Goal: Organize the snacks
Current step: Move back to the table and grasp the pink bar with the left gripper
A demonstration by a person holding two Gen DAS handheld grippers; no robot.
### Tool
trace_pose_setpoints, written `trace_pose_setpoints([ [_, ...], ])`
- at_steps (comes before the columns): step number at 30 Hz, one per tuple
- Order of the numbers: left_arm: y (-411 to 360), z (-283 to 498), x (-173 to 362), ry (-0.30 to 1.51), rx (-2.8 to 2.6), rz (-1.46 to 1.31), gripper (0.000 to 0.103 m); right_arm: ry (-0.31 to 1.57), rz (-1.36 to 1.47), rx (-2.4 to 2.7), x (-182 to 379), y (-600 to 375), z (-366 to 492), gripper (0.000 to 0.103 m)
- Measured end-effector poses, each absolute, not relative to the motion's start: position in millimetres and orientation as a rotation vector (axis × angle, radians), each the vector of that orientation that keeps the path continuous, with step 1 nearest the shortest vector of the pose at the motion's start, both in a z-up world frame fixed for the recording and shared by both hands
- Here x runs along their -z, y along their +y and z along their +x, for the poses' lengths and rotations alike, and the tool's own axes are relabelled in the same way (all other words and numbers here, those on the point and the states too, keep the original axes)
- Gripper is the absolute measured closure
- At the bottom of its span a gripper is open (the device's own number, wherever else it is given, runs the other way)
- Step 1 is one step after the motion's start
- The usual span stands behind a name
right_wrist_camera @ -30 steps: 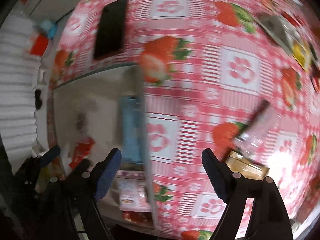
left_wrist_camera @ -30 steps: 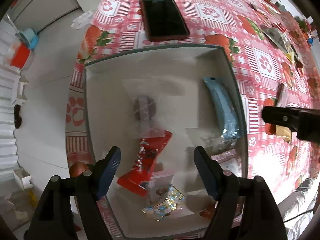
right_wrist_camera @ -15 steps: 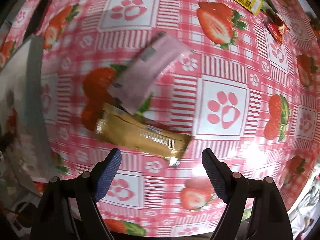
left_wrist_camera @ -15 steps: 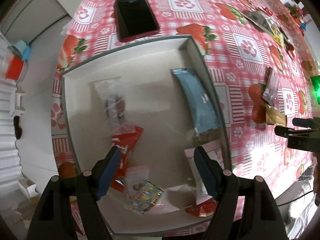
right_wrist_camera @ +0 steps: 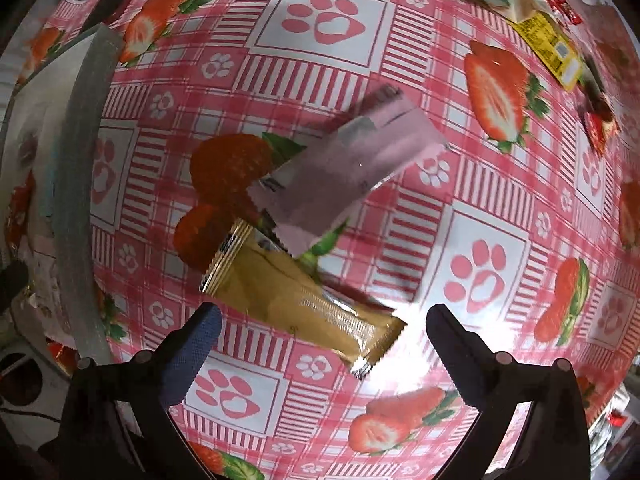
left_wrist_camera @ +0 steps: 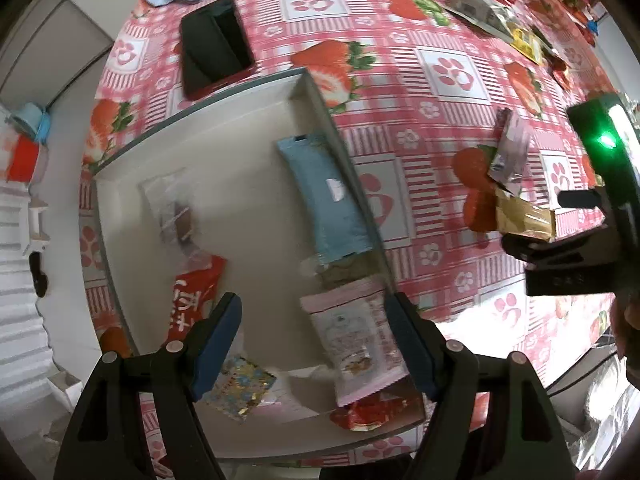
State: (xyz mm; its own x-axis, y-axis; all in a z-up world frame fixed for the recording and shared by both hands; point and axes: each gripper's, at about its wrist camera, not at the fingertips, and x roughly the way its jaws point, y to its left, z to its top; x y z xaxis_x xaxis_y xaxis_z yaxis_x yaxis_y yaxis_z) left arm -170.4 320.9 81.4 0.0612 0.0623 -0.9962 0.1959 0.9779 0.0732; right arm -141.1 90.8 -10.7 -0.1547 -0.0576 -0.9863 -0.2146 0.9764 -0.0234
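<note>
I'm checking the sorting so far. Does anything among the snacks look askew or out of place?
Yes: the gold bar and the pink packet lie outside the box on the tablecloth, the packet's end overlapping the bar. Other wrappers are strewn at the far edge.

Left hand-held gripper (left_wrist_camera: 313, 344) is hanging open and empty over a shallow white box (left_wrist_camera: 248, 92) sitting on the table (left_wrist_camera: 400, 128). Inside the box, a blue packet (left_wrist_camera: 326, 204) is lying along the right wall, a pink packet (left_wrist_camera: 356, 344) near it, a red packet (left_wrist_camera: 192, 300) and a clear wrapper (left_wrist_camera: 172, 208) to the left. A phone (left_wrist_camera: 214, 46) is lying beyond the box. At right, the right hand-held gripper (left_wrist_camera: 560, 224) is reaching over a gold packet (left_wrist_camera: 522, 218), with a mauve packet (left_wrist_camera: 508, 152) just beyond.
</note>
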Motion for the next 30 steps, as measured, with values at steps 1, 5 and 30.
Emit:
trace_pose_setpoints([
  [1,311,-171,-85,1.509,0.108,0.216,0.024,1.726,-0.207,-0.137,13,92,-139,0.0],
  [5,288,-166,-88,1.503,0.14,0.242,0.024,1.724,-0.159,-0.081,21,88,-121,0.0],
  [30,133,-87,-51,1.545,0.32,0.246,0.024,1.687,0.326,0.262,1,-75,-219,0.0],
])
